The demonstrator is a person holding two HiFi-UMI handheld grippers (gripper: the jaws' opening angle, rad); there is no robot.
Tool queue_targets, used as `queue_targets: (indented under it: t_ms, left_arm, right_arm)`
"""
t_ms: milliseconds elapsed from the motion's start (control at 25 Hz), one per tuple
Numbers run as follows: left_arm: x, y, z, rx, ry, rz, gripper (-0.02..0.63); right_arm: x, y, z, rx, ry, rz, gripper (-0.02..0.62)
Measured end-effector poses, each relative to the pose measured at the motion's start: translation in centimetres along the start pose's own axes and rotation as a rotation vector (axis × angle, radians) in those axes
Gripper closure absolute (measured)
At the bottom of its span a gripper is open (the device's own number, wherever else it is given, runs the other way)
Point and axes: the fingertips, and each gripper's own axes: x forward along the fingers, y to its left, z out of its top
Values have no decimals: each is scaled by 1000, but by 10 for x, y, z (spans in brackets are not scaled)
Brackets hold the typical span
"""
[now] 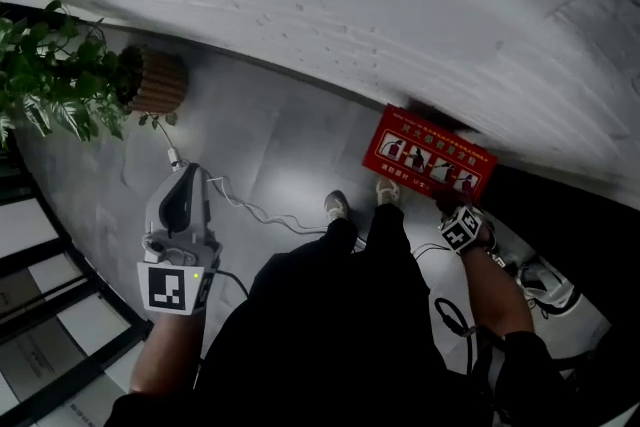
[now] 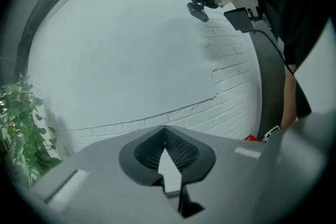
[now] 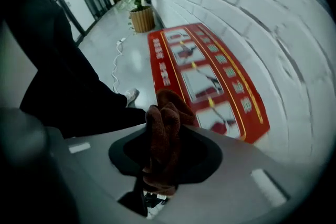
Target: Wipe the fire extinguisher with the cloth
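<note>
Holding: my right gripper [image 3: 165, 126] has its fingers pinching the cloth [image 3: 160, 147]. Brown folds bunch out past the tips, so a wad is ready to rub with.
Aim: it points down at the red box [image 3: 210, 81], which I judge houses the extinguisher; no cylinder shows in any view.
Box: it sits on the floor [image 1: 270, 140] at the edge along the wall [image 1: 350, 5], pictogram face toward me.
Other hand: my left gripper [image 2: 165, 127] has its fingers pressed together on nothing. It is held out to the side, clear of the work.
Stage: I judge wiping not yet begun, with the cloth above the box and apart from it.
Room: glossy grey floor, white brick wall, a plant [image 1: 50, 80] further along that wall, and a white cable [image 1: 250, 207] trailing near my feet.
</note>
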Motion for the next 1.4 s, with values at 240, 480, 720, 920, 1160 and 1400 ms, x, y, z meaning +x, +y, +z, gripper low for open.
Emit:
queue_targets:
  t_ms: [240,480,720,920,1160,1400]
  left_arm:
    - [22,-14,9,-21,-20,-52,606]
    - [-1,8,-1,-56,-21,57,607]
    - [-48,30,-12,-44,43,209,607]
    - [-97,44,-18,-13,139,325,607]
    - [-116,36,-22,-23,190,377,607]
    - [-61,12,-10,-30,115,265,607]
  right_arm:
    - [-24,-19,-171,445,261,-76,482]
    - [-51,-51,-53,205,-23,-149,482]
    - [-37,-76,180,-125,-324,-121,482]
    - [-3,-85,295,-295,-324,-77,479]
    - [21,-85,285,-288,-229,-7,477]
    - [4,-119,173,-159,-191,4,477]
